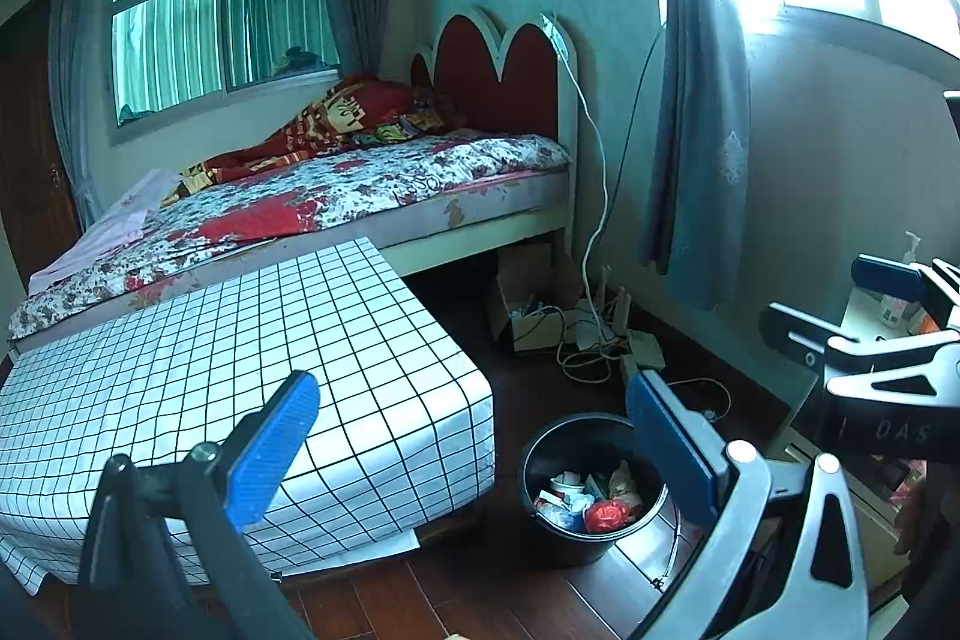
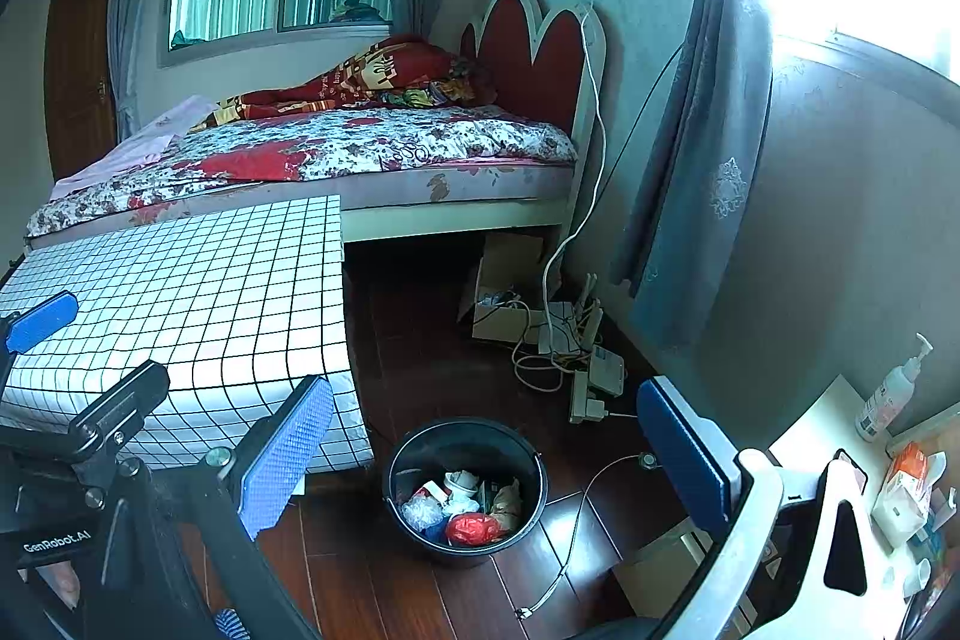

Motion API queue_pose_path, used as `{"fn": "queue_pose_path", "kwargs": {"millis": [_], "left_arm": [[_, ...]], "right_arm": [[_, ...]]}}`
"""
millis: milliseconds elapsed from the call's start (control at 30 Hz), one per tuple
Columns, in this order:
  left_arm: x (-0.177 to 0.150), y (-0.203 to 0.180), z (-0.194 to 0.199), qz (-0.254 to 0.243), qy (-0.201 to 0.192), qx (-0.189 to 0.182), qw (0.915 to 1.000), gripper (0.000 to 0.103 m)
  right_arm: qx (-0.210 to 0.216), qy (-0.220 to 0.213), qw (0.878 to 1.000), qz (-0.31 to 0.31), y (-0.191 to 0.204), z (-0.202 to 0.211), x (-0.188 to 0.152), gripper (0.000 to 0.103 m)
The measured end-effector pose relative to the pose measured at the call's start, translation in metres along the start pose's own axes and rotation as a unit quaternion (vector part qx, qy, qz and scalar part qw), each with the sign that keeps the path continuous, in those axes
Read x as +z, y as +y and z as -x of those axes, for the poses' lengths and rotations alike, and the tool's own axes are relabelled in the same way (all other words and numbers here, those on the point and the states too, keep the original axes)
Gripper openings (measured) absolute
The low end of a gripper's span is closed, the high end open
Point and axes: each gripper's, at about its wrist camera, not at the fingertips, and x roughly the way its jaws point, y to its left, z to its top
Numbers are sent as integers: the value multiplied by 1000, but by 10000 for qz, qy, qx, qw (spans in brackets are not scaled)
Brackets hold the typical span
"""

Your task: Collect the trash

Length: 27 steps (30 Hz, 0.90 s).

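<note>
A black bucket [image 1: 561, 541] [image 2: 414, 538] stands on the dark wood floor by the corner of a checkered-covered block. Inside it lies trash: a red bag [image 1: 606, 515] [image 2: 474, 529], a white cup [image 2: 461, 483], crumpled clear plastic [image 2: 422, 511] and a brown wrapper [image 2: 509, 505]. My left gripper [image 1: 474, 451] hangs open above and left of the bucket, with nothing between its blue pads. My right gripper [image 2: 486, 454] is open too, empty, with the bucket right between and below its fingers. Each gripper shows at the edge of the other's view: the right gripper [image 1: 840, 304] and the left gripper [image 2: 84, 364].
The checkered white cloth [image 1: 240, 358] [image 2: 210, 292] covers a low block in front of a floral bed [image 1: 360, 184]. Cables, a power strip [image 2: 585, 394] and a cardboard box [image 2: 498, 304] lie by the wall. A desk [image 2: 822, 436] at right holds a pump bottle [image 2: 888, 391].
</note>
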Motion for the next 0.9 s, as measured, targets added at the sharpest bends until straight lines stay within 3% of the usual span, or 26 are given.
{"fn": "queue_pose_path", "kwargs": {"millis": [900], "left_arm": [[5,-6,-6,-172,22,-122,9998,102]], "right_arm": [[-94,26,9999,-93,-4,2,-4,102]]}}
